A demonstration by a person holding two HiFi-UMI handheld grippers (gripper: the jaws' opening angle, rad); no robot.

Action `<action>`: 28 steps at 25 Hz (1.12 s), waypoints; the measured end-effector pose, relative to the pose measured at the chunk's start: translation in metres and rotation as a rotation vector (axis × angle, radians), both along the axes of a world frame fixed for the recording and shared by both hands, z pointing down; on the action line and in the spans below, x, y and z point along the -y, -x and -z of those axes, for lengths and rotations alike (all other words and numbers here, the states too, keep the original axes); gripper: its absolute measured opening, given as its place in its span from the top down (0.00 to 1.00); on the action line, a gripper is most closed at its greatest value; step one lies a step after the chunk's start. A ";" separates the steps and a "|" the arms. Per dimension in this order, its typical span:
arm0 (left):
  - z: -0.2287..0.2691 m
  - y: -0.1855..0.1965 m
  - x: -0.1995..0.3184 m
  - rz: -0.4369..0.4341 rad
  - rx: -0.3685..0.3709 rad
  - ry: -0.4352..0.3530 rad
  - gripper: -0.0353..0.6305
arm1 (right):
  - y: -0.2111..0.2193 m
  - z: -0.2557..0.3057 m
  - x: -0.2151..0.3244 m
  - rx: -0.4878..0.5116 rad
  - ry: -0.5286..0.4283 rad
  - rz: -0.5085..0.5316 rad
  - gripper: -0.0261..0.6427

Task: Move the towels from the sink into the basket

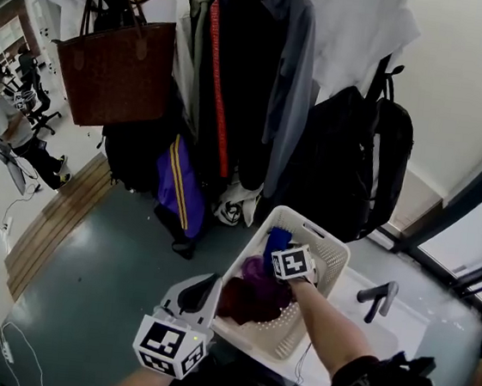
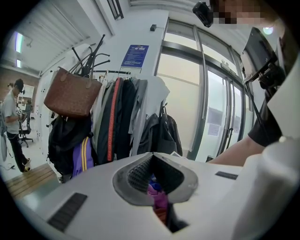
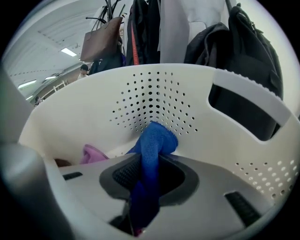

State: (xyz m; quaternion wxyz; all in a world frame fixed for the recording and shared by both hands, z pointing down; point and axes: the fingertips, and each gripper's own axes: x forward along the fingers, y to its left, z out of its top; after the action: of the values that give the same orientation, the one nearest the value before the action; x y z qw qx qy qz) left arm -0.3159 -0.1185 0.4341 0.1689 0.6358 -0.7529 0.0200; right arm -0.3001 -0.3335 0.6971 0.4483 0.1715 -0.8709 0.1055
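Observation:
A white perforated basket [image 1: 330, 257] stands below me, next to the white sink [image 1: 407, 330] with its black faucet [image 1: 377, 299]. A dark red towel [image 1: 241, 302] and a purple towel [image 1: 256, 272] lie in the basket. My right gripper [image 1: 292, 263] reaches down into it, shut on a blue towel [image 3: 152, 145] that hangs against the basket's far wall [image 3: 154, 93]; a pink towel [image 3: 91, 153] lies to its left. My left gripper [image 1: 212, 281] hovers by the basket's near left rim, jaws together with nothing in them [image 2: 154, 180].
A coat rack behind the basket holds jackets, a brown bag [image 1: 117, 70] and a black backpack [image 1: 348, 165]. A person [image 1: 7, 122] stands far off at the left. Grey-green floor [image 1: 102, 276] stretches left of the basket; glass doors run along the right.

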 end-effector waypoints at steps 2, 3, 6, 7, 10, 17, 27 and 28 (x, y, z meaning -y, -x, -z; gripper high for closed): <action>-0.001 -0.001 -0.002 -0.003 0.001 0.003 0.94 | 0.000 -0.004 0.002 -0.007 -0.004 -0.013 0.80; -0.002 -0.002 -0.002 -0.004 0.001 0.004 0.94 | -0.001 -0.004 0.002 -0.013 -0.009 -0.012 0.80; -0.001 -0.001 -0.005 0.000 0.002 0.004 0.94 | 0.001 -0.008 -0.002 -0.024 -0.022 0.020 0.80; -0.001 -0.001 -0.006 0.003 0.003 0.004 0.94 | 0.001 -0.009 -0.002 -0.026 -0.027 0.024 0.80; 0.001 -0.001 -0.009 0.002 0.006 0.002 0.94 | 0.000 -0.004 0.003 -0.019 -0.037 0.008 0.76; 0.007 -0.003 -0.014 -0.008 0.007 -0.022 0.94 | -0.002 0.020 0.009 0.035 -0.040 -0.034 0.54; 0.020 -0.029 -0.026 -0.089 0.025 -0.069 0.94 | -0.013 0.123 -0.012 0.271 -0.126 -0.062 0.70; 0.022 -0.032 -0.028 -0.099 0.026 -0.075 0.94 | -0.018 0.136 -0.015 0.303 -0.137 -0.074 0.73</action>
State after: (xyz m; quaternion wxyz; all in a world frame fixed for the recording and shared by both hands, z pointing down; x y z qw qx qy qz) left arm -0.2840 -0.0910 0.4123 0.1339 0.6780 -0.7227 0.0081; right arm -0.2825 -0.3186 0.5615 0.2950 0.2156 -0.9267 0.0871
